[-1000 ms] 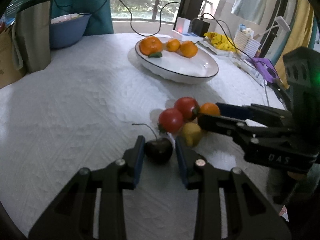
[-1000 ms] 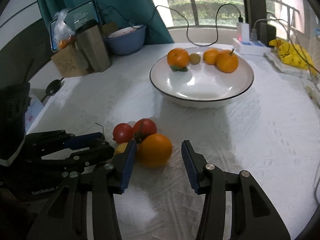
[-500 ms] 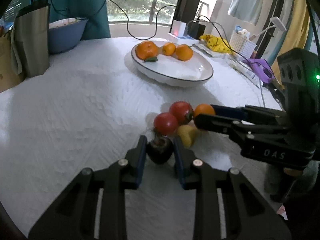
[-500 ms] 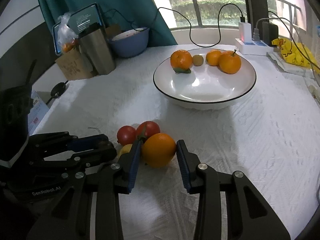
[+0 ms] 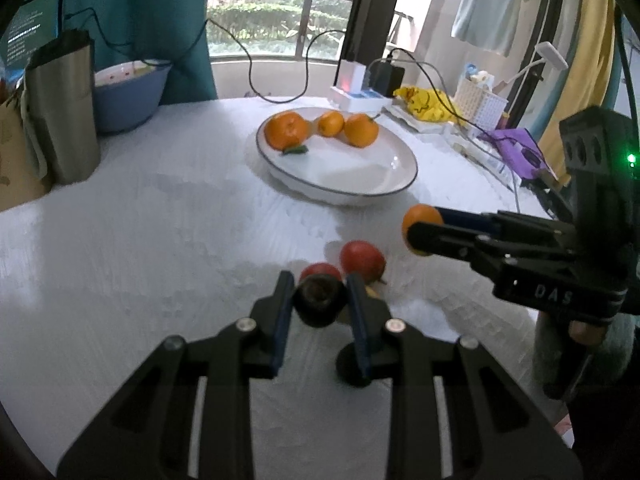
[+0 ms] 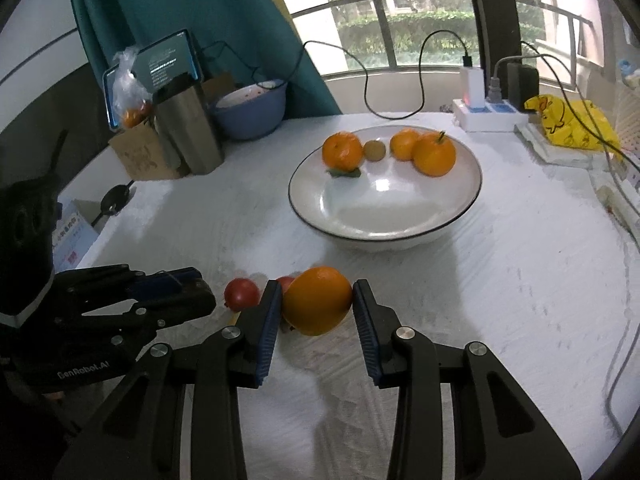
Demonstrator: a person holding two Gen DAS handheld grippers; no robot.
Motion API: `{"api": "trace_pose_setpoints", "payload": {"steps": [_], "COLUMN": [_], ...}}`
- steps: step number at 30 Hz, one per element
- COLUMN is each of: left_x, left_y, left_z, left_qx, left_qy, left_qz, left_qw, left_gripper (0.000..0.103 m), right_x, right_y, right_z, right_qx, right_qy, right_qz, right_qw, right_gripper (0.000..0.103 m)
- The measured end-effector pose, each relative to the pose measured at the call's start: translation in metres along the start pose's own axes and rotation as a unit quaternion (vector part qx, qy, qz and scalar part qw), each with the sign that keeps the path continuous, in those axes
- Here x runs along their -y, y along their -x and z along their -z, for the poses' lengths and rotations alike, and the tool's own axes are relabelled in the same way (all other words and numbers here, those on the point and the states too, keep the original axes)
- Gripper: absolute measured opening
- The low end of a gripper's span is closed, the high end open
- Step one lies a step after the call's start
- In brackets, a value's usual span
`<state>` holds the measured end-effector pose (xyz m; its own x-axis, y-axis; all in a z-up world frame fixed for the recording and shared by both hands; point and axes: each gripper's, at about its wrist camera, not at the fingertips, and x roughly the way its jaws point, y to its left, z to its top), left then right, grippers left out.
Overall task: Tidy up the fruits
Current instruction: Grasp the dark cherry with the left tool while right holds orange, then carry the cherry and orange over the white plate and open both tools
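"DAS" in pale letters on the right hand-held gripper [image 5: 425, 236] body; "GenRobot.AI" on the left hand-held gripper [image 6: 200, 300] body (last characters blurred). Tablet [image 6: 166, 62] screen lines unreadable.

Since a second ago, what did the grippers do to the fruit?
The left gripper closed on the dark fruit; the right gripper closed on the orange. Both fruits now look lifted off the table. The red fruits and the plate stayed put.

Glossy plate [image 6: 460, 224]; rough tablecloth [image 6: 520, 300]
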<state>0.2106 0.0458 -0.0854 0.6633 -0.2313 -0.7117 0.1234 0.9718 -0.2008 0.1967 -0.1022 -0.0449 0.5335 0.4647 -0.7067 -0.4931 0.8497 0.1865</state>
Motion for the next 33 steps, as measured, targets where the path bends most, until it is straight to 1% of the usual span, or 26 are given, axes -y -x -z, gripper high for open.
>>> {"api": "trace_pose_setpoints", "payload": {"steps": [15,22,33], "left_x": [0.009,0.008,0.0], "left_y": [-0.007,-0.018,-0.045], "left_z": [-0.034,-0.054,-0.08], "left_qx": [0.014,0.021,0.025], "left_qy": [-0.019,-0.026,-0.024], "left_qz": [0.003,0.004,0.007], "left_qw": [0.9997,0.9994,0.9994], "left_gripper": [0.028,0.028,0.028], "right_x": [0.024,0.034,0.046], "right_y": [0.01,0.005,-0.014], "right_z": [-0.022,-0.037,-0.058], "right_qx": [0.022,0.027,0.024], "right_qy": [-0.008,-0.007,-0.005], "right_qz": [0.009,0.012,0.014], "right_qw": [1.0,1.0,1.0], "right_gripper": [0.039,0.039,0.039]}}
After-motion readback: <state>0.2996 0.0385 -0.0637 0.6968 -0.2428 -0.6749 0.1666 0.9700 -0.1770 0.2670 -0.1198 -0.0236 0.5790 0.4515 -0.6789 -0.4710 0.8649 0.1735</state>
